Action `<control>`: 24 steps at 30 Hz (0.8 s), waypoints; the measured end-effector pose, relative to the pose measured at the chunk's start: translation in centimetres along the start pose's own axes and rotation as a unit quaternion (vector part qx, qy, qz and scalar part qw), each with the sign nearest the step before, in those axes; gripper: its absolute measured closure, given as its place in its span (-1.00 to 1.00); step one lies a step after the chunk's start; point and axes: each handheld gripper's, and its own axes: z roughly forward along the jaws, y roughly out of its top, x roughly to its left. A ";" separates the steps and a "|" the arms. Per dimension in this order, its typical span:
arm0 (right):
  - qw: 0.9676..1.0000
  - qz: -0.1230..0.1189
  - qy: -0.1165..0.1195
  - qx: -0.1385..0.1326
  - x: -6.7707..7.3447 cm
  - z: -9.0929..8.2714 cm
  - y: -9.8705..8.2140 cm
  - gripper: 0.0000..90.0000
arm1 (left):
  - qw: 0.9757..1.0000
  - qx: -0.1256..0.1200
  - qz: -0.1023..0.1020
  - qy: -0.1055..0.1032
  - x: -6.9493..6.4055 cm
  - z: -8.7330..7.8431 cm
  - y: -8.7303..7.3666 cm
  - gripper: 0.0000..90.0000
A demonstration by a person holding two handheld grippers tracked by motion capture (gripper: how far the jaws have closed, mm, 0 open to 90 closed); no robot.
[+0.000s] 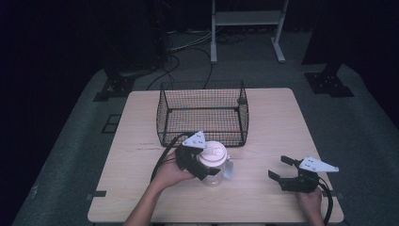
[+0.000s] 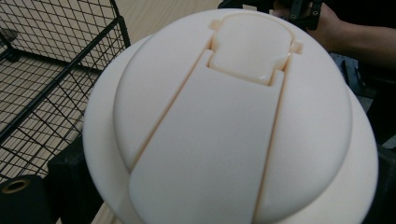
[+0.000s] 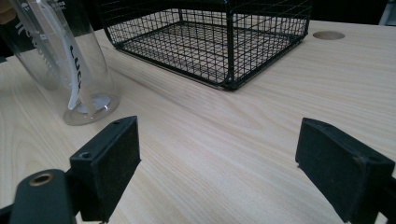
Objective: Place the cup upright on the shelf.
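Clear tumbler (image 1: 215, 170), cream flip-spout lid (image 2: 233, 121), upright on bench (image 1: 263, 141) before wire basket (image 1: 203, 112). Left gripper (image 1: 200, 162) fingers pinch lid. Right gripper (image 1: 282, 168) fingers spread, empty. Right gripper view reveals inner straw (image 3: 63, 60).

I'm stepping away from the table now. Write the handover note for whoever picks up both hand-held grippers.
Left hand-held gripper: closed around the cream lid of the clear tumbler, which stands on the table just in front of the wire basket.
Right hand-held gripper: jaws wide open, holding nothing, low over the table to the tumbler's right.
Done: tumbler gripped at the lid.
Left: probably lifting it into the basket, which looks empty; the free gripper could steady the body.
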 end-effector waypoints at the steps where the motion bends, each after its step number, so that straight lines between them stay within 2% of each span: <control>1: 1.000 0.000 0.000 0.000 0.0 0.0 0.0 -0.71 | 1.000 0.001 0.000 0.000 0.0 0.0 0.0 -0.88; 7: 1.000 0.000 0.001 -0.001 0.0 0.0 0.0 -0.71 | 1.000 0.004 -0.001 -0.006 0.0 0.0 0.3 -0.88; 14: 1.000 0.000 0.001 -0.002 0.0 0.0 0.0 -0.72 | 1.000 0.013 0.010 0.002 -0.5 0.0 1.3 -0.88; 24: 1.000 0.002 0.001 -0.002 0.0 -0.1 0.0 -0.71 | 1.000 0.007 0.007 0.014 -0.3 -0.4 2.7 -0.88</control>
